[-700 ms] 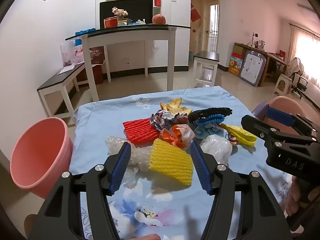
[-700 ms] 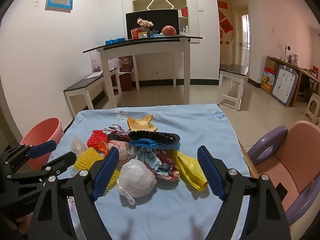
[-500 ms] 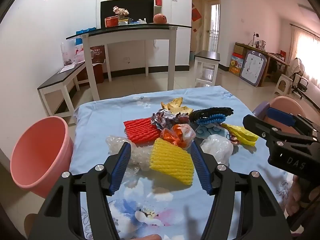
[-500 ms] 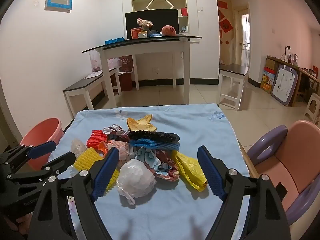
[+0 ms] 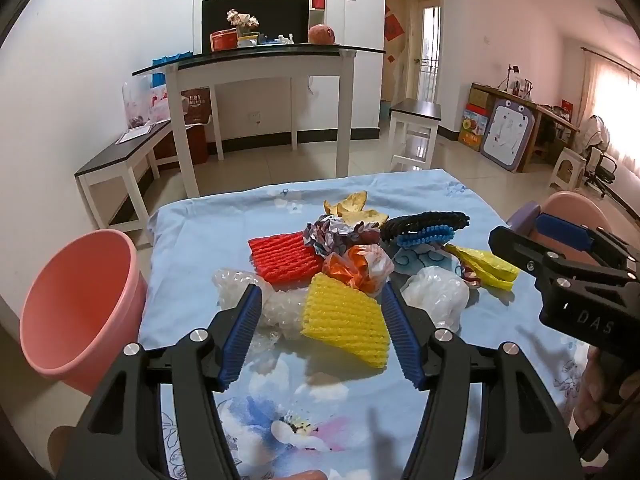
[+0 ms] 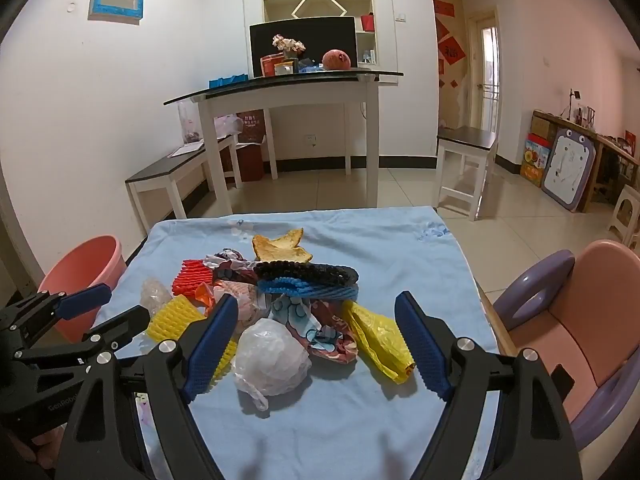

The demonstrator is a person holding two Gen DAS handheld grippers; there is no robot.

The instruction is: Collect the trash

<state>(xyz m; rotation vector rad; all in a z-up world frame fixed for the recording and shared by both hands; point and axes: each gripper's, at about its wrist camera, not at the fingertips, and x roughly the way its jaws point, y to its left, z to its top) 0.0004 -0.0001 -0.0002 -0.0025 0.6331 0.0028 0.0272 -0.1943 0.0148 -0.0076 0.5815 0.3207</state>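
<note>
A pile of trash lies on the blue flowered tablecloth. It holds a yellow foam net, a red foam net, clear bubble wrap, an orange wrapper, a white plastic bag, a yellow bag, black and blue foam nets and peel. My left gripper is open, its jaws either side of the yellow foam net and bubble wrap. My right gripper is open and empty, just above the white bag.
A pink bucket stands on the floor left of the table, also in the right wrist view. A pink and purple child's chair is at the right. A white high table and benches stand behind.
Almost nothing has moved. Both grippers stay open in about the same places.
</note>
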